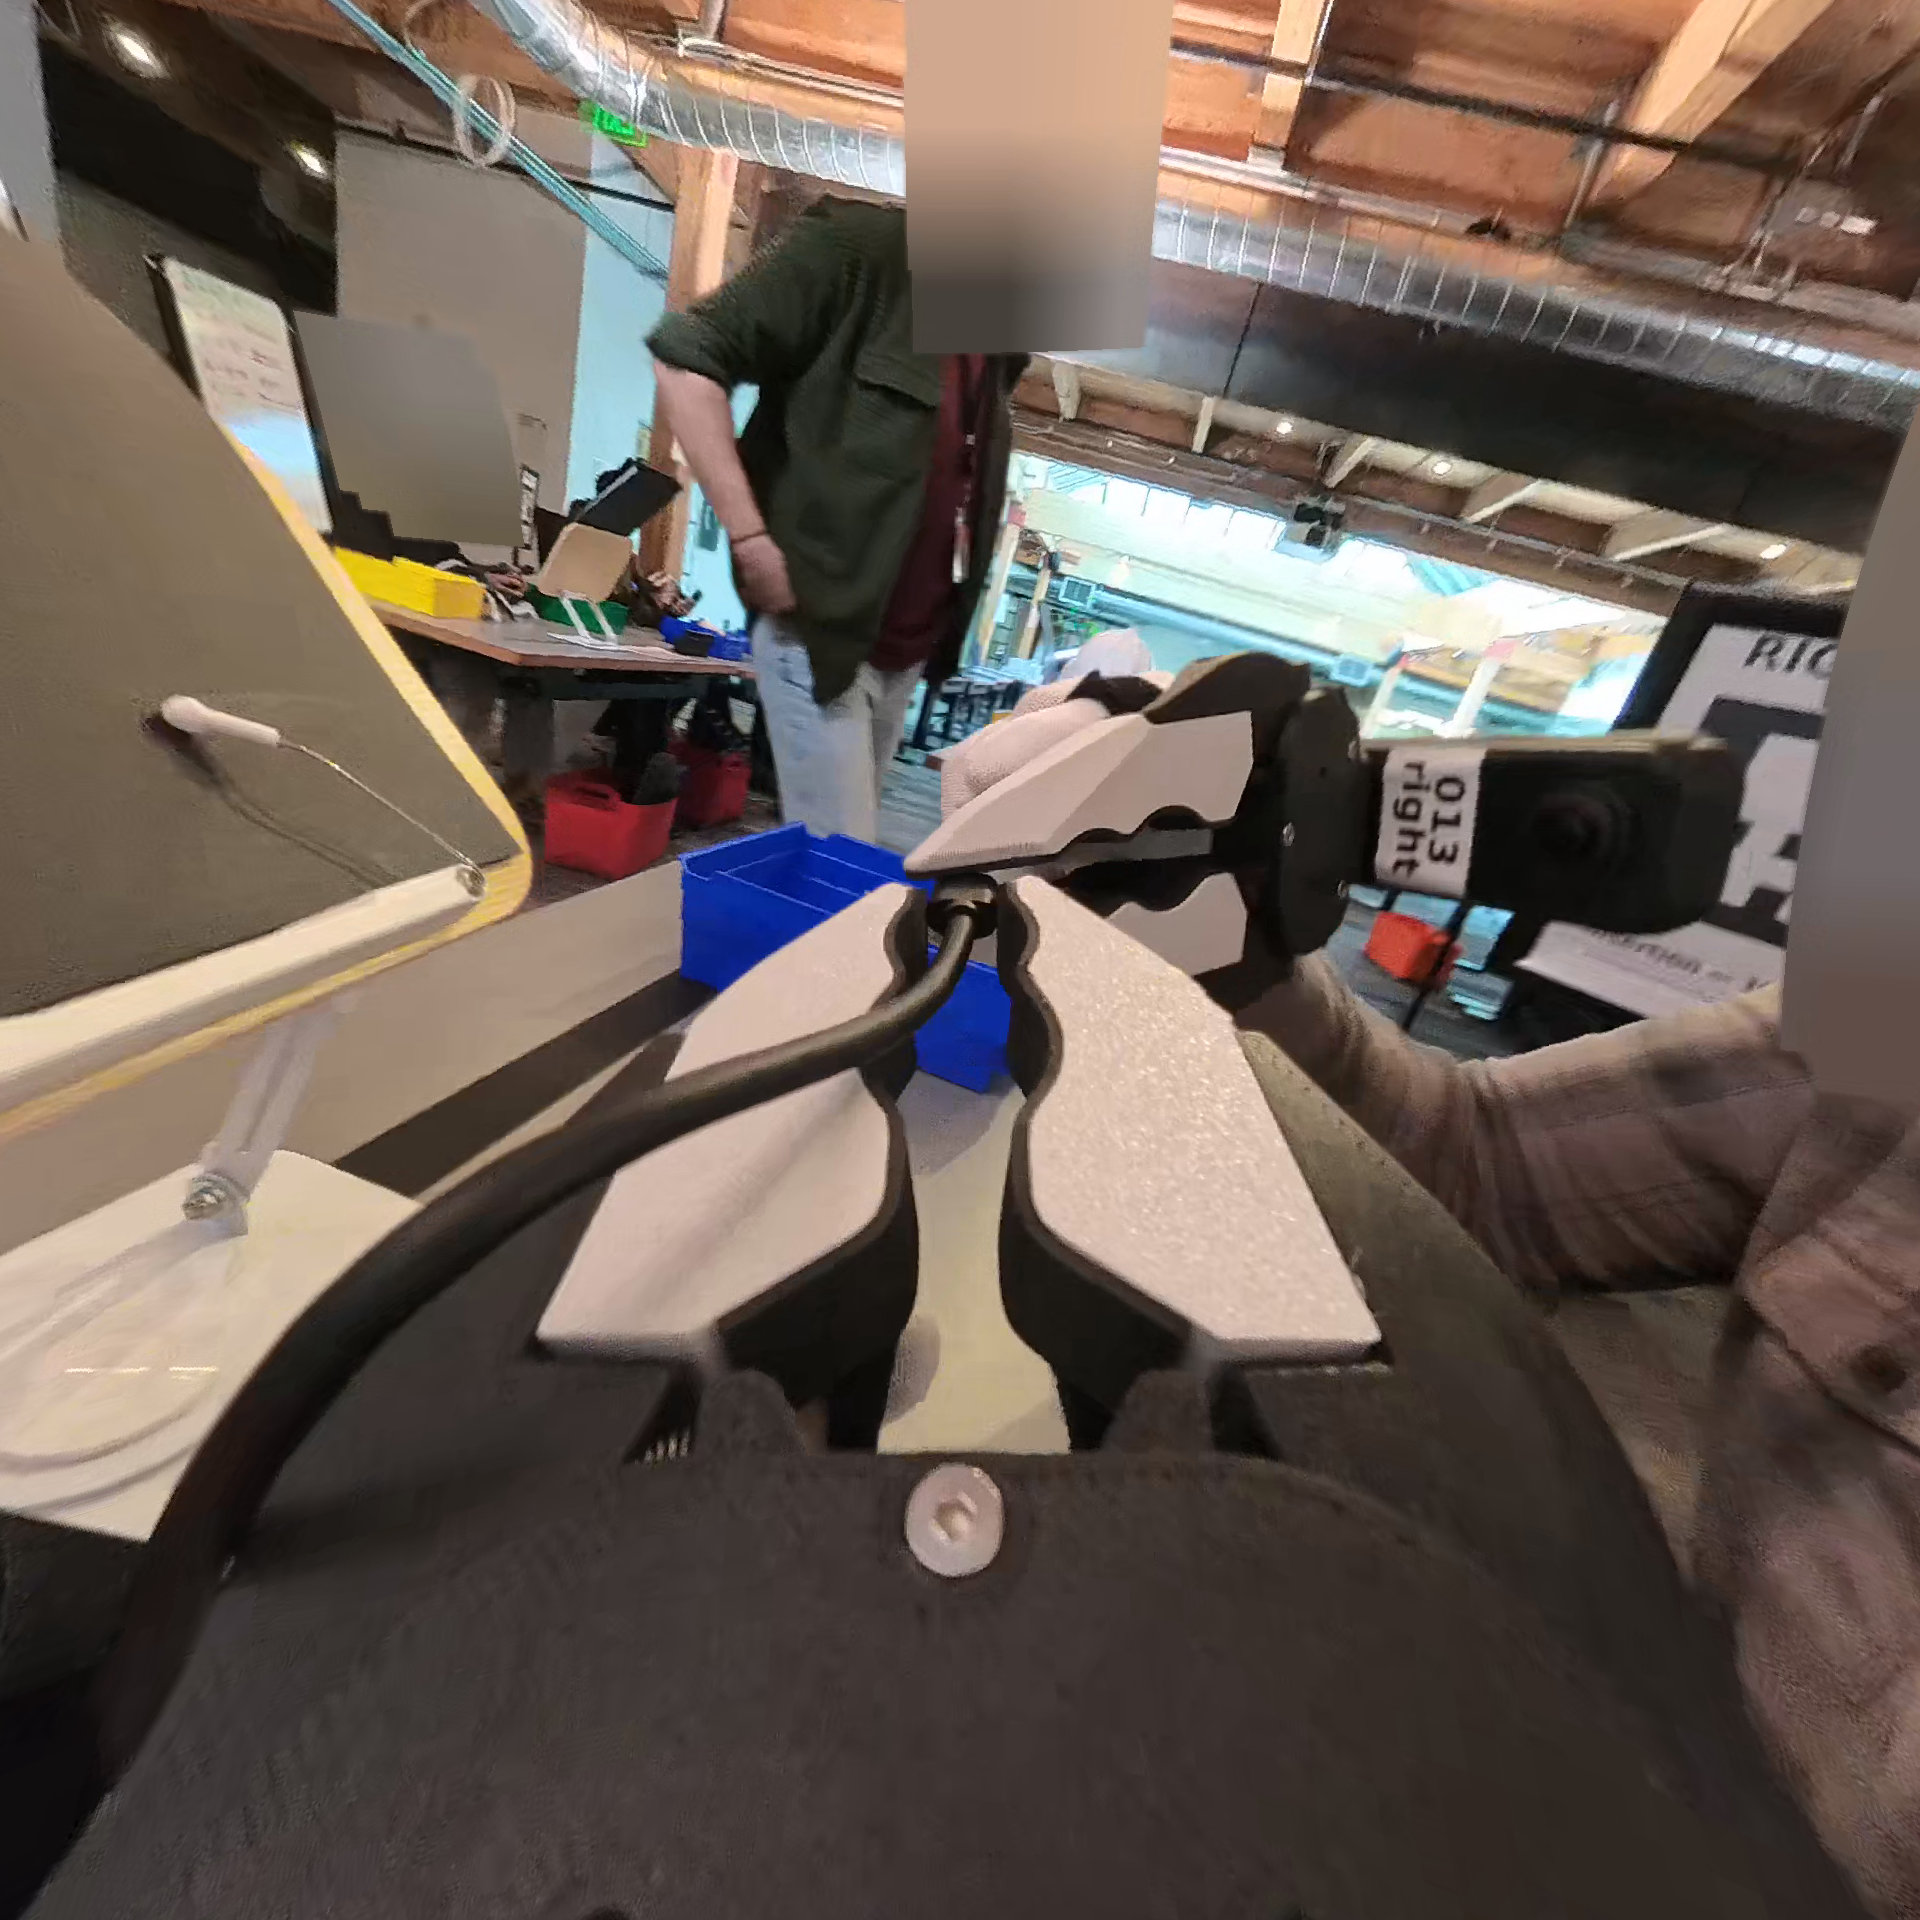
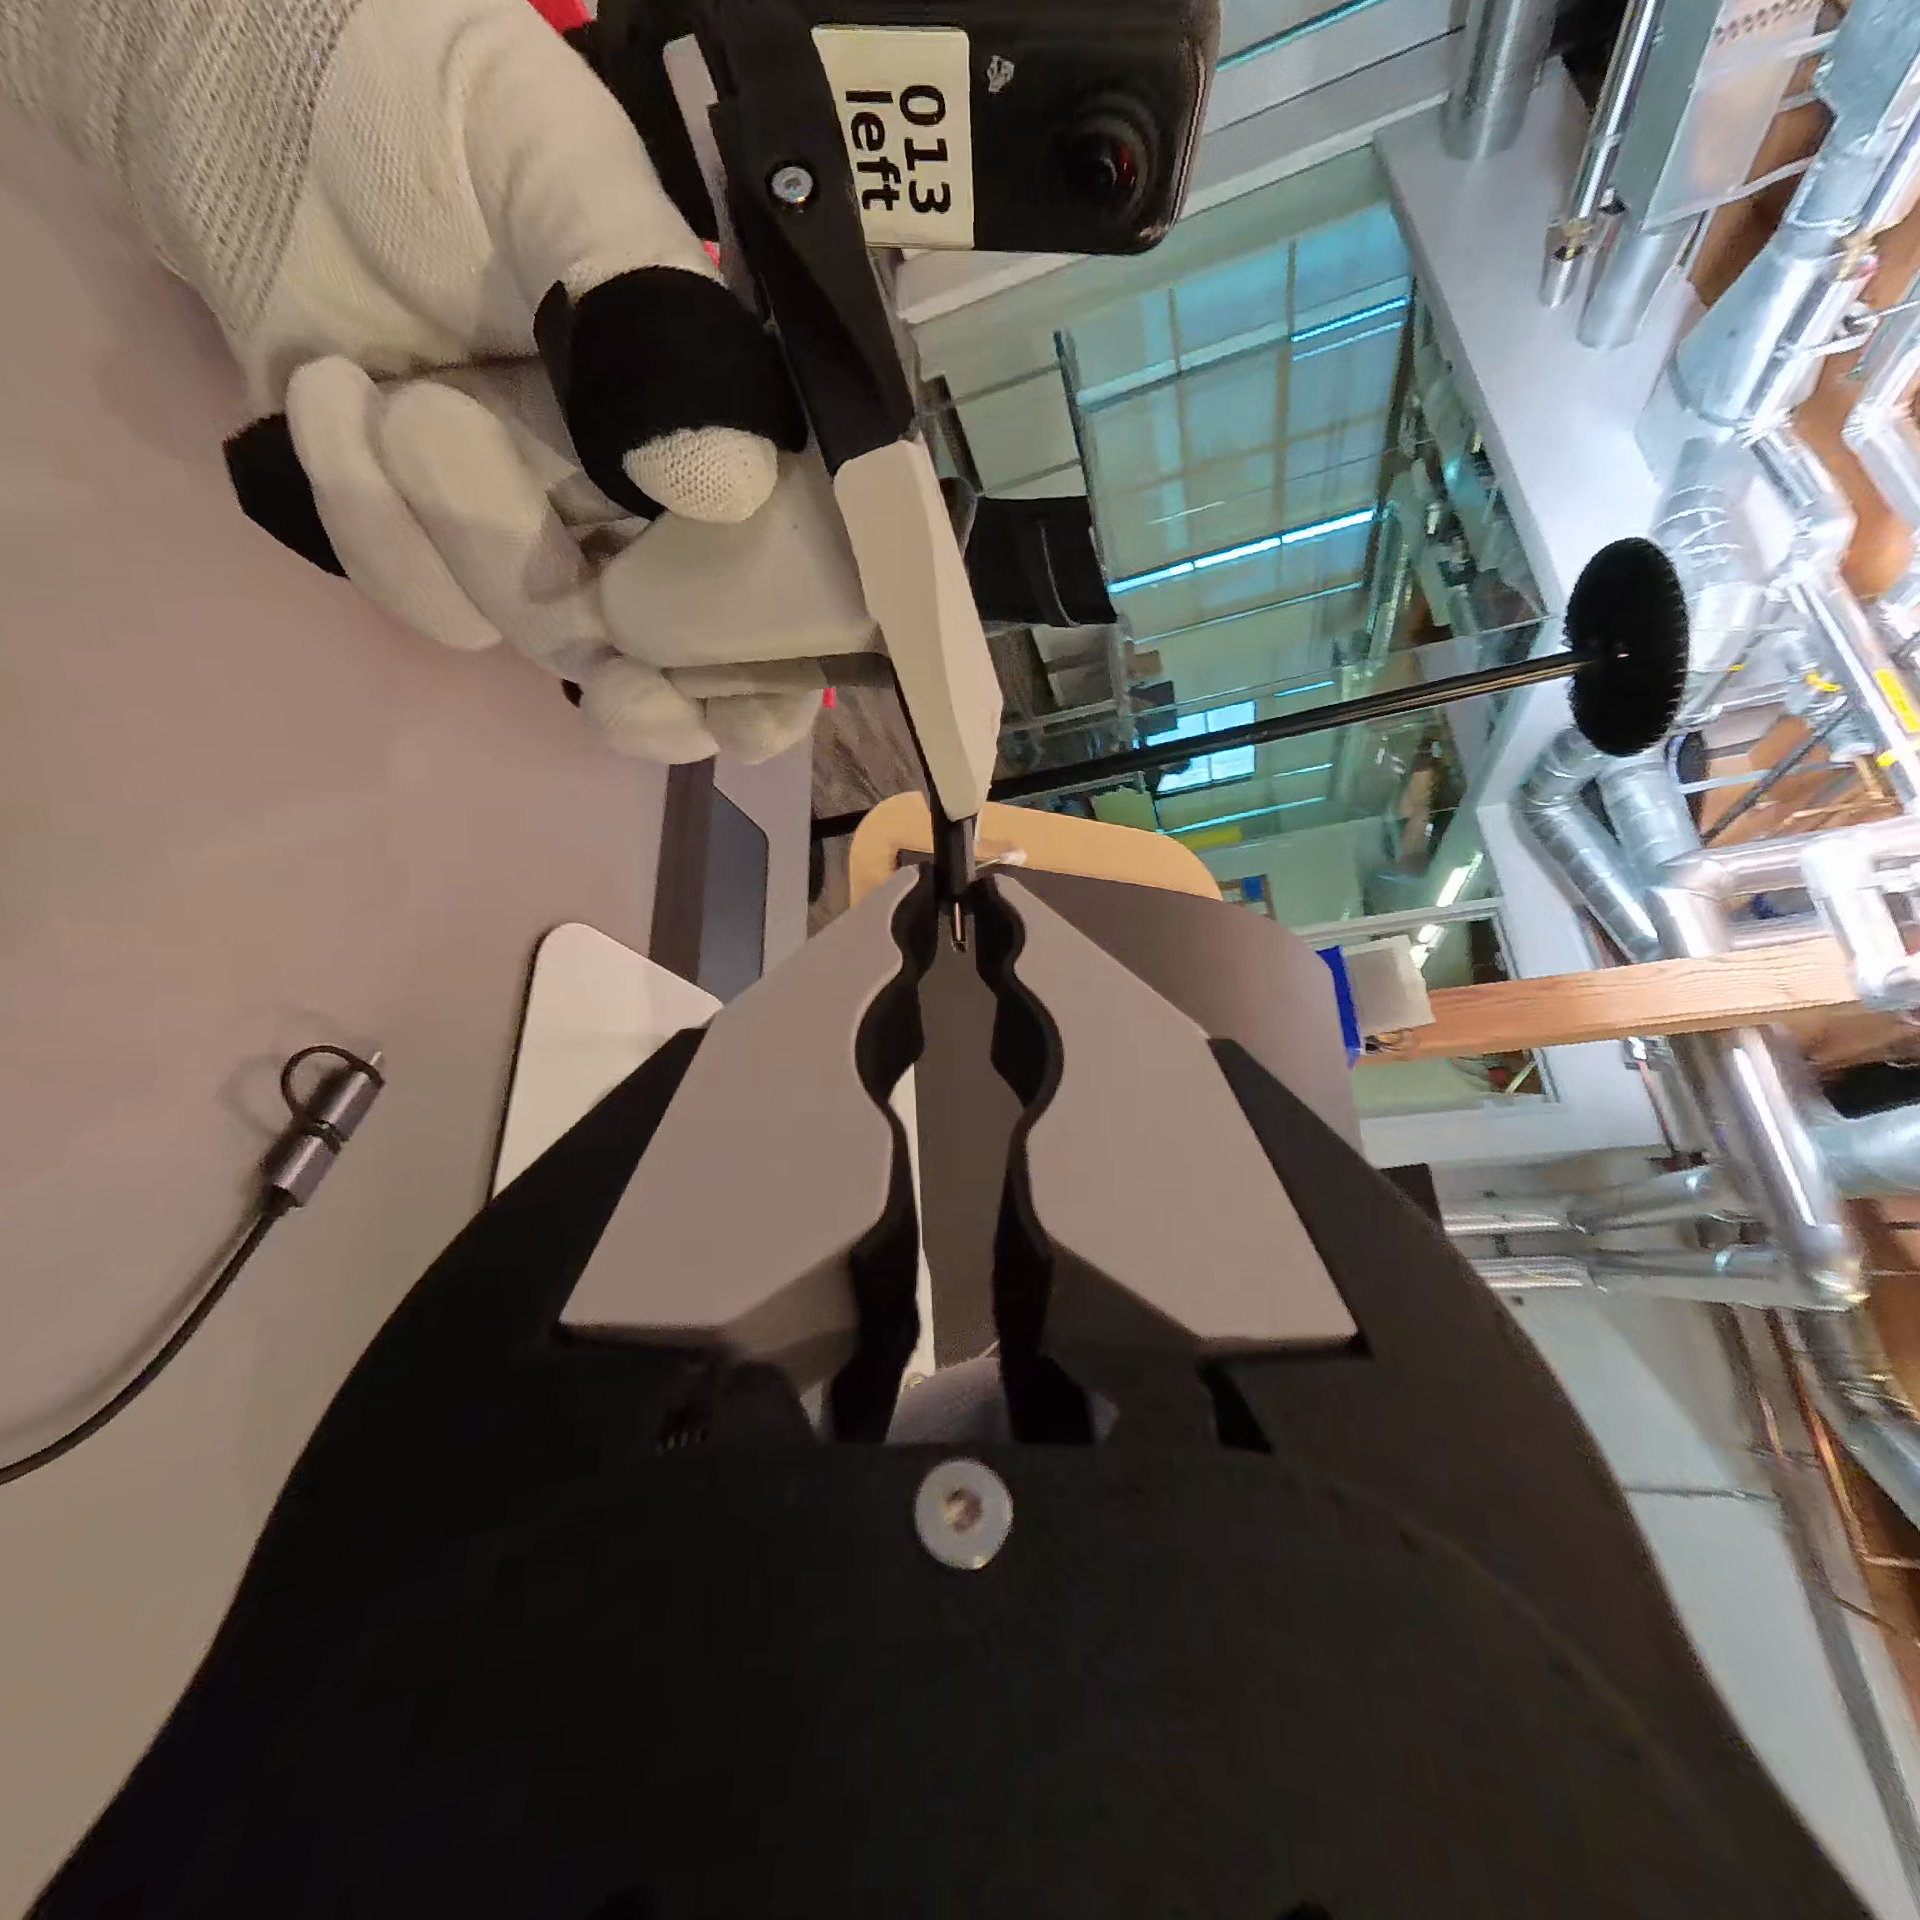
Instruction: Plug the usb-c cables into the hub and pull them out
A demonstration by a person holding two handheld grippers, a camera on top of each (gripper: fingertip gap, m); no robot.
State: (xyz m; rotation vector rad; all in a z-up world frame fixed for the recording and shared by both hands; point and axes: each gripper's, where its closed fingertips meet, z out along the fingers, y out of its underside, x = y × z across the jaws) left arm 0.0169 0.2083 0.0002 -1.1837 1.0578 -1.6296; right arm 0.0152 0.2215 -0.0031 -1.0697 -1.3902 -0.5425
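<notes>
L wrist view: the left claw (image 1: 961, 899) was seen clamped on a black cable (image 1: 582, 1132) at its plug end, w/ the cable looping back to the near left. The right claw (image 1: 940, 857) met it tip to tip from the right, above the blue bins (image 1: 790, 904).

R wrist view: the right claw (image 2: 958, 904) was closed on a thin dark piece, prob. the hub; the plug tip (image 2: 957, 930) sat betw. its tips. A second cable (image 2: 312, 1132) was left lying on the counter (image 2: 208, 831), far left.

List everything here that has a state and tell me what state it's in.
Left gripper: shut on black cable.
Black cable: held at its plug end, lifted, curving away leftward.
Right gripper: fingers nearly shut around the plug tip; contact unclear.
Grey adapter cable: lying loose on table, unplugged.
Blue bin: open.
</notes>
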